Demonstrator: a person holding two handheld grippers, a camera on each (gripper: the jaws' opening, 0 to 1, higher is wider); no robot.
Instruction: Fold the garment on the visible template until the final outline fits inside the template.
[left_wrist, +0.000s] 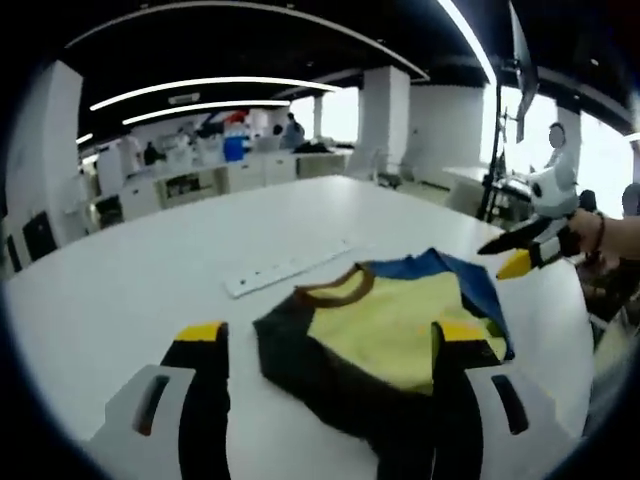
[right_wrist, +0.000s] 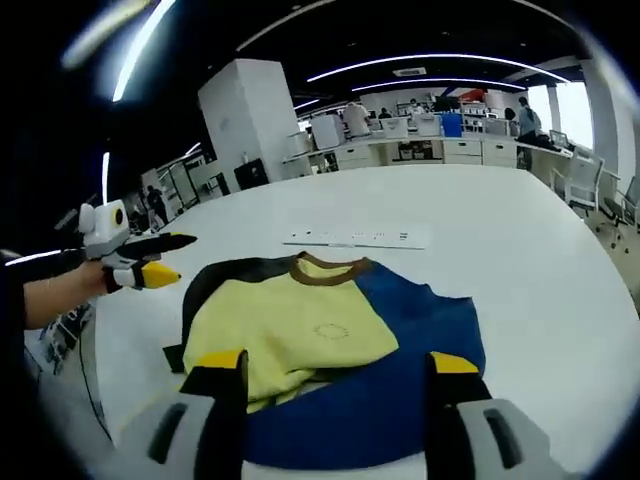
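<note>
In the left gripper view, the left claw (left_wrist: 328, 340) hangs nearest, jaws apart and holding nothing, just above the near edge of the shirt (left_wrist: 395, 330). The shirt lies partly folded on the white bench (left_wrist: 150, 270), yellow front up, blue and dark sleeves, brown collar. In the right gripper view, the right claw (right_wrist: 340, 365) is likewise spread wide and empty over the shirt's hem. Beyond the collar lies a white strip (right_wrist: 358, 238). Past the shirt, desks line the room.
</note>
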